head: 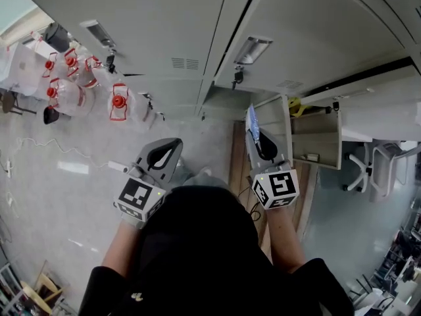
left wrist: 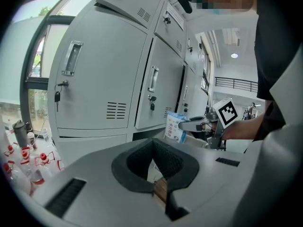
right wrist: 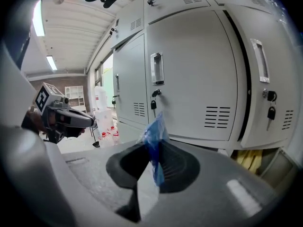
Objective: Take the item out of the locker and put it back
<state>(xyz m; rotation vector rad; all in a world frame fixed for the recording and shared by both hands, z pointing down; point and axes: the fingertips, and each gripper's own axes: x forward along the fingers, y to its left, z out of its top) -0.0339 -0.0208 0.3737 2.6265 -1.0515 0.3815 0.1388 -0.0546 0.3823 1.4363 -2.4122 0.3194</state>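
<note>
Jaws of right gripper (right wrist: pixel 154 161) clenched on 1 blue packet (right wrist: pixel 153 135), held outside and just left of the open locker (head: pixel 317 141). Left gripper (left wrist: pixel 154 163) jaws closed together, empty, facing the shut doors (left wrist: pixel 102 74).

Likely office: grey lockers (head: pixel 164 38), swivel chairs (head: pixel 376 166)

Grey lockers (head: pixel 164 31) at 12 o'clock, pale floor (head: pixel 59 196), red-capped jugs (head: pixel 69 94) 10 o'clock, office chairs (head: pixel 378 166) 3 o'clock, ceiling strip lights (right wrist: pixel 37 18).
</note>
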